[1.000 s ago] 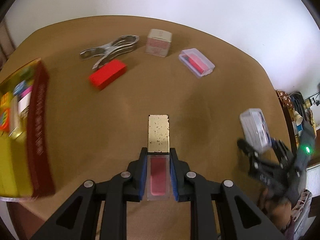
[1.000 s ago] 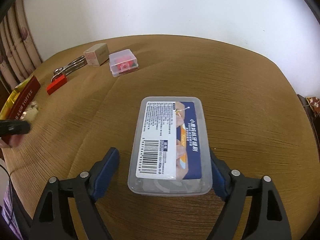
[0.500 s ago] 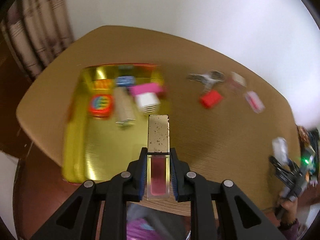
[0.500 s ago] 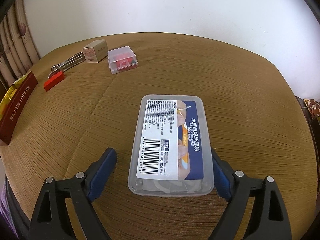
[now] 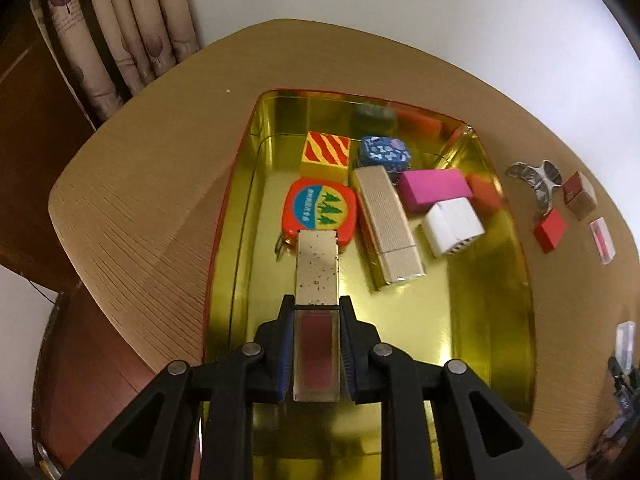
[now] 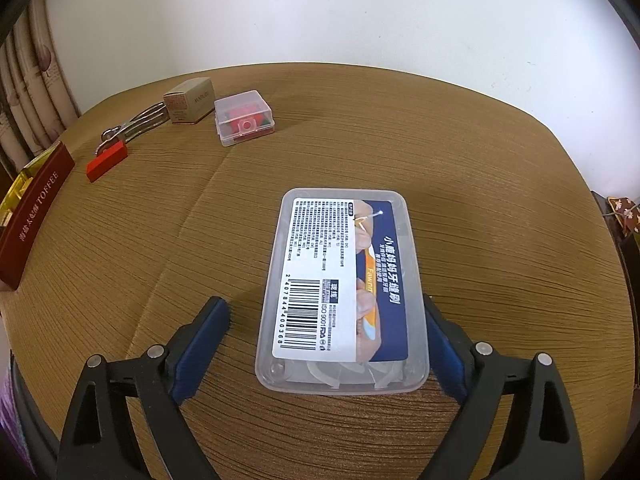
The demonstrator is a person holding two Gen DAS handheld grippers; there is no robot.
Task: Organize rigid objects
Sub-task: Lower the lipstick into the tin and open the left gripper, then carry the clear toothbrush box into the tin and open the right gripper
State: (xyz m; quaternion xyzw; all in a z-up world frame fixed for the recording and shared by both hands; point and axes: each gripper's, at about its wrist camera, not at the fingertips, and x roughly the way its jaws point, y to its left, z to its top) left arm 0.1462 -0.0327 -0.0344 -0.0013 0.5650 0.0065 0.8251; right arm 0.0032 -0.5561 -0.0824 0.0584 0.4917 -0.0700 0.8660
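Fingers of the left gripper (image 5: 316,344) clamp a gold-capped tube (image 5: 317,308) above the gold tin (image 5: 516,292). Right gripper (image 6: 326,344) jaws have just been opening, spread around the clear box (image 6: 340,292) on the table (image 6: 500,200), left pad apart from it.

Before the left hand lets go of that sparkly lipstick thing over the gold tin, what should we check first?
1. Left gripper grips the lip gloss tube between its jaws: ok.
2. Tube is over the gold tin: ok.
3. Bare tin floor near the tube for it to land on: ok.
4. Tube's gold cap is clear of the orange tape measure: cannot tell, they overlap in the left wrist view.
5. Right gripper is free of the clear floss box: not ok. Its jaws have just been opening, with a gap at the left pad, but the right pad looks against the box.
6. Things left on the table: not ok, several remain.
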